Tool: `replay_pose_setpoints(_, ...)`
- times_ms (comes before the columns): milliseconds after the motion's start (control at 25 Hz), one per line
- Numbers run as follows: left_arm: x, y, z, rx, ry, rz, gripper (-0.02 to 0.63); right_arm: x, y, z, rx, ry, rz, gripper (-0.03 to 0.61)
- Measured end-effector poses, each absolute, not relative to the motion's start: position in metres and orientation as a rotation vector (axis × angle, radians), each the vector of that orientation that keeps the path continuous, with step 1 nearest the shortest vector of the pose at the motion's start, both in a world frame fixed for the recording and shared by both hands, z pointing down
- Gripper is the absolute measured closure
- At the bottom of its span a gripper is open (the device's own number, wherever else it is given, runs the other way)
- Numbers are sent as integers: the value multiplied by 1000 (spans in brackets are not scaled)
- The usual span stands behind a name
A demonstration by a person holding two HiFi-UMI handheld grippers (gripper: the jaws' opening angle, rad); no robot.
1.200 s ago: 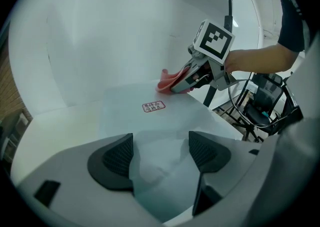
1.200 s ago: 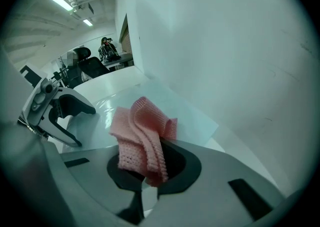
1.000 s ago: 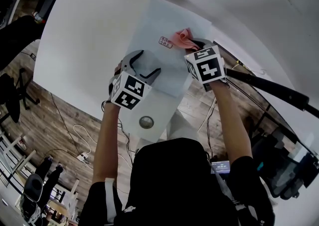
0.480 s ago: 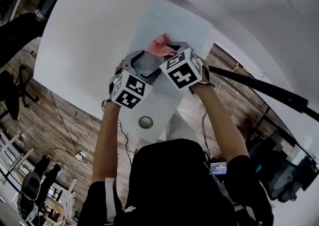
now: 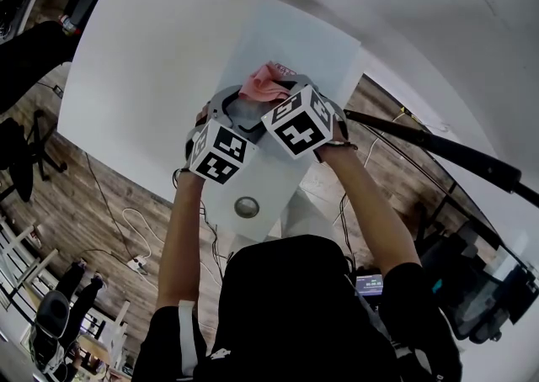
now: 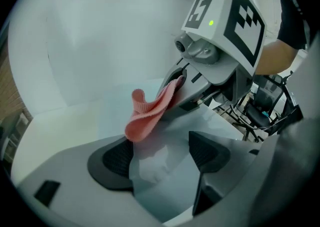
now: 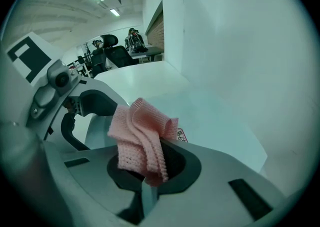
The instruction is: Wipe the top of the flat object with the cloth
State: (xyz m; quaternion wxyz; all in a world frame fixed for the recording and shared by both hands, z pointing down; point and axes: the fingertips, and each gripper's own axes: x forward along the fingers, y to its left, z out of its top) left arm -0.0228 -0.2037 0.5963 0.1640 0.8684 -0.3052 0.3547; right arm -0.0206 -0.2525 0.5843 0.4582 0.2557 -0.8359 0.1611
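A: Right tongs point(image 5: 271, 92) swept the cloth point(image 5: 263, 82) toward 9 o'clock since a second ago. It's now just beside the left tongs point(image 5: 244, 113), at their 12 o'clock. Left tongs haven't budged.
B: Grips?
A: Right tongs clamped on the cloth, folds sticking out past the tips. Left tongs wide apart, nothing pinched. The near edge of the flat sheet point(image 5: 295, 44) lies in their gap.
B: Where's the cloth?
A: Looks to rest on the flat sheet's near part, toward 6 o'clock. The flat sheet lies on the white counter point(image 5: 143, 61).
B: Risks?
A: Collision, I'd say. The two tongs are nearly touching, so another stroke toward 9 o'clock could knock them together. The flat sheet looks light and isn't held, so drag may slide it. The cloth is bunched, so contact is small and patches may get missed.
B: Cloth look?
A: Pink ribbed knit, soft, layered, loose edges. Flat sheet is pale blue and smooth, with a small sticker point(image 7: 181, 134) near the cloth.
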Motion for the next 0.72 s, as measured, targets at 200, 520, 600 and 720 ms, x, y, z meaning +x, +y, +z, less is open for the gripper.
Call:
replay_pose_setpoints(200, -24, -204, 596, 2476, -871, 1008, 272, -14, -261, 585, 663, -2038, 402, 534)
replay_pose_setpoints(520, -24, -204, 596, 2477, -869, 1008, 272, 15, -282, 583, 749, -2005, 437, 534)
replay_pose_setpoints(600, -23, -203, 597, 2476, -868, 1007, 272, 26, -287, 583, 777, -1995, 443, 534)
replay_pose_setpoints(720, -24, -204, 597, 2476, -869, 1008, 272, 45, -296, 585, 852, -1981, 489, 534)
